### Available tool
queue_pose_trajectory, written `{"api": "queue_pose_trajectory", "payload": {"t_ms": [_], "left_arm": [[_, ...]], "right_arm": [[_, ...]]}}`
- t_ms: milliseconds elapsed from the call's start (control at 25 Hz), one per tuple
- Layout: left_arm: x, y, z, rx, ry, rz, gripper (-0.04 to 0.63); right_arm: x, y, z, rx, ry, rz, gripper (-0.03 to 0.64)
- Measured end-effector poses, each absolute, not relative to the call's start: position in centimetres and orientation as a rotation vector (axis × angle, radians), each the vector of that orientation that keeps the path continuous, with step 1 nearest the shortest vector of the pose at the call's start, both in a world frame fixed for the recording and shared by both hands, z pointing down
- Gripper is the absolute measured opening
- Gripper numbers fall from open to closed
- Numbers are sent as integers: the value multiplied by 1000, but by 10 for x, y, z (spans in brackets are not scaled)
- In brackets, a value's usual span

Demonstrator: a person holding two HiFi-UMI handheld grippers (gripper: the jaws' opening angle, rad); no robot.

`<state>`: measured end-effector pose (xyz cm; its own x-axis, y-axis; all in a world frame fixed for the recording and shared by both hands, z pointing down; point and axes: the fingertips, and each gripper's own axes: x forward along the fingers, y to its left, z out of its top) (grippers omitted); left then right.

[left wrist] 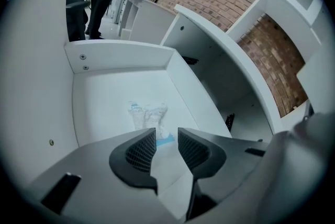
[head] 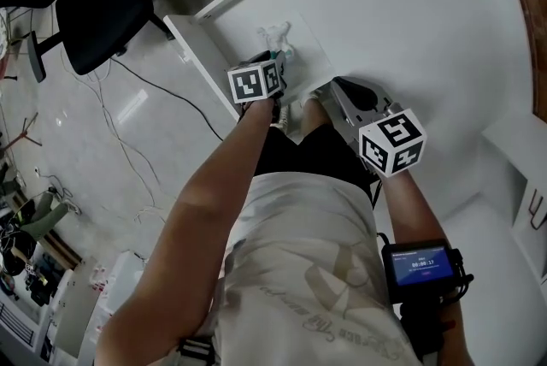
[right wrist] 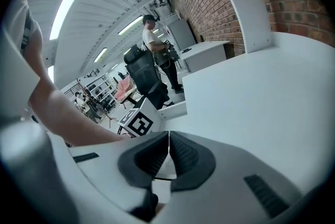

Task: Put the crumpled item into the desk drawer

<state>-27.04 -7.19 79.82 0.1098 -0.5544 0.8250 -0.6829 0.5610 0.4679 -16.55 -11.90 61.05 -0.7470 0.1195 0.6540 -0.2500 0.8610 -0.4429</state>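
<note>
Already the drop looks made: my left hand-held gripper hangs over the open drawer with its jaws a narrow gap apart. Nothing is between them, and only bare drawer floor shows through the gap. My right hand-held gripper sits off to the side over the tabletop, jaws together and empty, taking no part. So I judge the placing step finished and the left one ready to back out. The next move, as I read it, is to lift the left hand-held gripper up and clear of the drawer's side walls without dragging the light wrapper along. If the drawer is meant to be shut, that calls for a flat push on its front, which either tool could give with its jaws closed.

Just beyond my left jaw tips, and apart from them, lies the crumpled wrapper. It rests on the drawer floor about midway between the side walls and well short of the far wall. It looks like thin clear or whitish film, scrunched into a loose creased wad. It carries small patches of blue print, one at its far left and a blue strip at its near edge. I judge it very light and springy, likely to unfold a little or shift at a touch. Farther on, the drawer's far wall meets the left wall at a corner with two screws.
</note>
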Motion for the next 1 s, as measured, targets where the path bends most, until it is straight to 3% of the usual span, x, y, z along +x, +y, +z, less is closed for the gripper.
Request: {"api": "queue_pose_trajectory", "payload": {"t_ms": [320, 1000], "left_arm": [[-273, -50, 769, 1163, -1547, 133, 40], [-259, -64, 685, 1344, -1583, -10, 21]], "right_arm": [[-181, -91, 616, 105, -2323, 689, 23], [-159, -88, 606, 185, -2363, 667, 23]]}}
